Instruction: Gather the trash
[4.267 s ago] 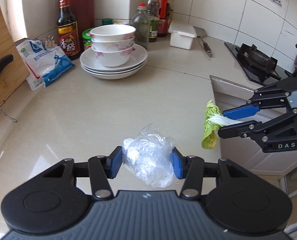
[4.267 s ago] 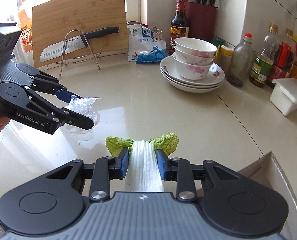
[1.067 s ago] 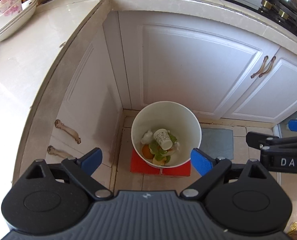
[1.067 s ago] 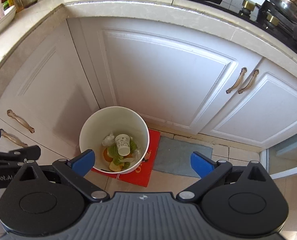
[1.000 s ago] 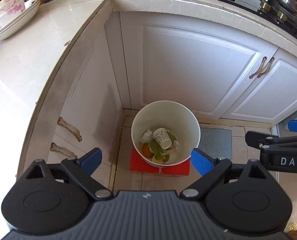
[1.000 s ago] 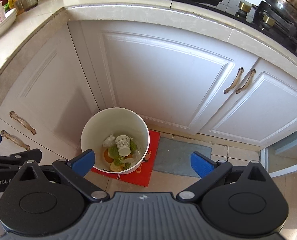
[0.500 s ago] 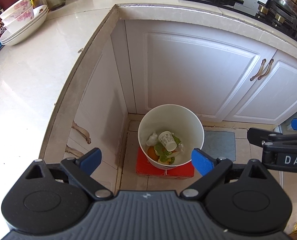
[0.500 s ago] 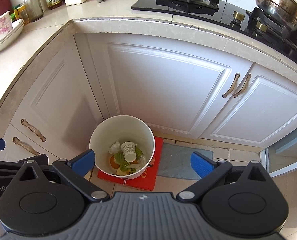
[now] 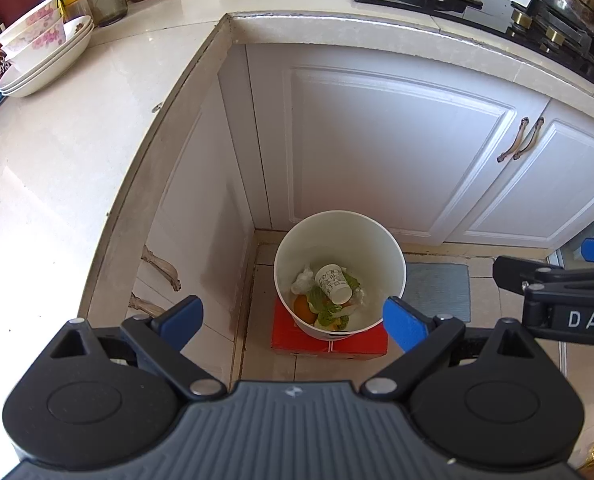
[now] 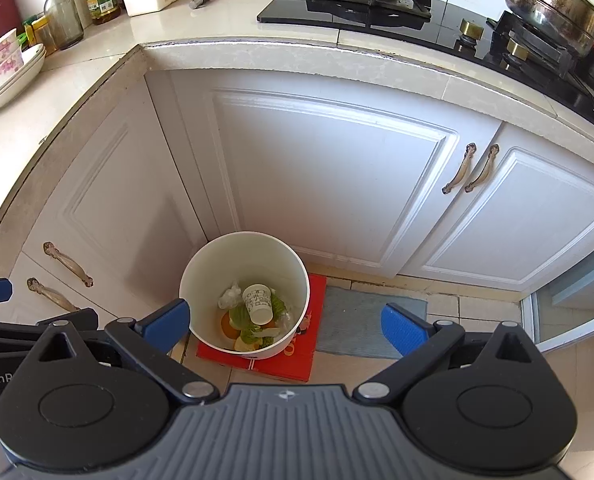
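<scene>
we have lifted both a little since half a second ago. our left hand-held gripper (image 9: 293, 320) and right hand-held gripper (image 10: 283, 326) gape wide, holding nothing. the trash (image 9: 329, 294) lies in the white bin (image 9: 377, 240), on the floor by the counter (image 9: 77, 152) inner corner.

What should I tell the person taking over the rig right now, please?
Left gripper: open, holding nothing, above the bin.
Right gripper: open, holding nothing, beside it.
White bin stands on a red box on the floor in the cabinet corner. Inside: a paper cup, cabbage leaf, crumpled plastic and something orange.
Done: that trash is in the bin.
Left: no loose trash shows on the visible counter; check the rest, which is out of view.
</scene>
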